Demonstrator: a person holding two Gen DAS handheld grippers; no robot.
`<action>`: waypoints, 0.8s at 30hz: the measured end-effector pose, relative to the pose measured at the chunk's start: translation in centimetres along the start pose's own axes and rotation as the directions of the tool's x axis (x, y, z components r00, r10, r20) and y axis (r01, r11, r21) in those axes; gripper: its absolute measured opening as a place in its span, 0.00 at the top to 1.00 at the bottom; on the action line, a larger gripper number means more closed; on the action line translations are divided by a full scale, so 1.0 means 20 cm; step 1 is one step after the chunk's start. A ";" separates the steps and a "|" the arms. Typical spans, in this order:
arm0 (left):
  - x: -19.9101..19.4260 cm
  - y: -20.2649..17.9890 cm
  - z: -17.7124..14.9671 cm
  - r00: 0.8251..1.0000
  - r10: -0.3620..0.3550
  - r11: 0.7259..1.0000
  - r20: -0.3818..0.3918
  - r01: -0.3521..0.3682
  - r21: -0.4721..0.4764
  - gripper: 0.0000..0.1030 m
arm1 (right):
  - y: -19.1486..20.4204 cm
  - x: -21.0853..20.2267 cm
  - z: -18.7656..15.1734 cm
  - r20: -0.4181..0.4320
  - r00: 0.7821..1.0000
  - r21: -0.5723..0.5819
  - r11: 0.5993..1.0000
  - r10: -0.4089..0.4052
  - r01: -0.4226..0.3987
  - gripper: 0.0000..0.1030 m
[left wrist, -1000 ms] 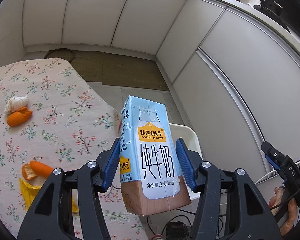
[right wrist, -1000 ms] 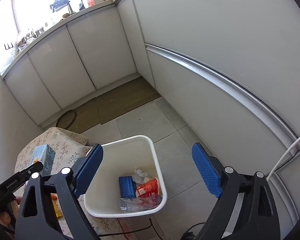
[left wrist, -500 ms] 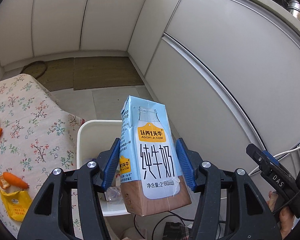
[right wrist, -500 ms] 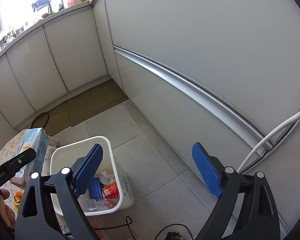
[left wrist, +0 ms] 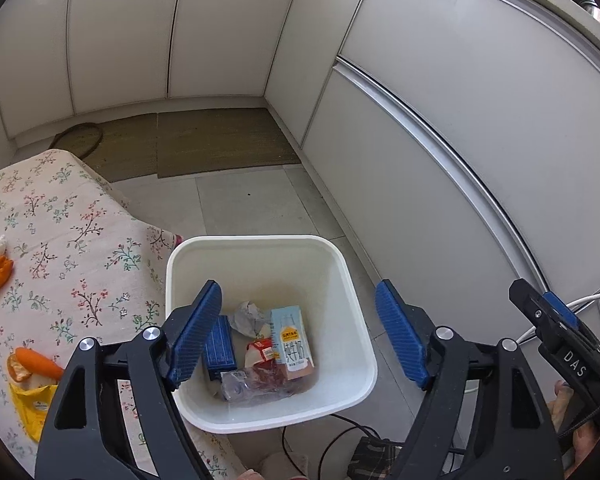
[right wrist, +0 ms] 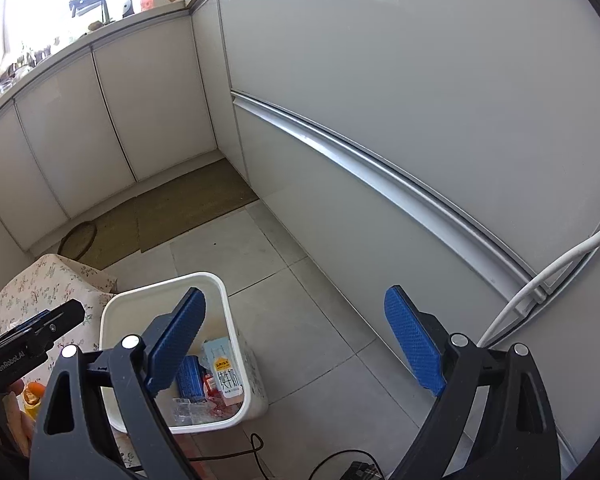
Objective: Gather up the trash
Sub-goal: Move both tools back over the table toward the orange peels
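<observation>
**Carton released into bin; table litter outstanding**

White bin [left wrist: 354,276] stands beside the floral table [left wrist: 60,240]. Milk carton [left wrist: 292,340] lies inside it. Left gripper [left wrist: 298,330] jaws have just been opening, nothing between them; right gripper [right wrist: 300,344] likewise agape, empty. Next, in my judgement: fetch the orange peel [left wrist: 36,362].
</observation>
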State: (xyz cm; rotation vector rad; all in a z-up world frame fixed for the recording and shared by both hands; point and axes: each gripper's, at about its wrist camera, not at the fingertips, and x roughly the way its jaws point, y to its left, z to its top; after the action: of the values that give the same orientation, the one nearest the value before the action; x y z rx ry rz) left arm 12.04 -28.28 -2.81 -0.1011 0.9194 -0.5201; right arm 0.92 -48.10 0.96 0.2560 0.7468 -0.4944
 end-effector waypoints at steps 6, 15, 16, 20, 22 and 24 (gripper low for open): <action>-0.02 0.10 -0.03 0.999 0.051 0.999 -0.003 -0.051 -0.014 0.10 | 0.13 -0.02 -0.02 0.016 1.000 -0.065 0.998 0.002 -0.001 0.07; -0.07 0.39 -0.05 0.988 0.155 0.986 -0.019 -0.156 -0.065 0.07 | 0.38 -0.03 -0.06 0.021 1.000 -0.174 0.985 0.010 -0.006 0.07; -0.08 0.42 -0.05 0.986 0.166 0.983 -0.020 -0.167 -0.070 0.07 | 0.42 -0.04 -0.06 0.020 1.000 -0.187 0.982 0.012 -0.009 0.07; -0.11 0.58 -0.05 0.977 0.212 0.973 -0.028 -0.214 -0.089 0.07 | 0.56 -0.04 -0.07 0.012 0.999 -0.236 0.971 0.030 -0.027 0.07; -0.13 0.66 -0.06 0.970 0.239 0.966 -0.034 -0.241 -0.091 0.07 | 0.66 -0.03 -0.08 0.005 0.999 -0.267 0.963 0.046 -0.043 0.07; -0.14 0.76 -0.05 0.962 0.271 0.957 -0.044 -0.274 -0.092 0.07 | 0.74 -0.03 -0.10 -0.001 0.998 -0.298 0.953 0.058 -0.055 0.07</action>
State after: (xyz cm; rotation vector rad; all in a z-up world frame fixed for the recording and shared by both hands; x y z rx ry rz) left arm 15.72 -13.56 -6.07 -0.0530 0.9717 -0.2209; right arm 6.97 -34.49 0.77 -0.0067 0.7935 -0.3223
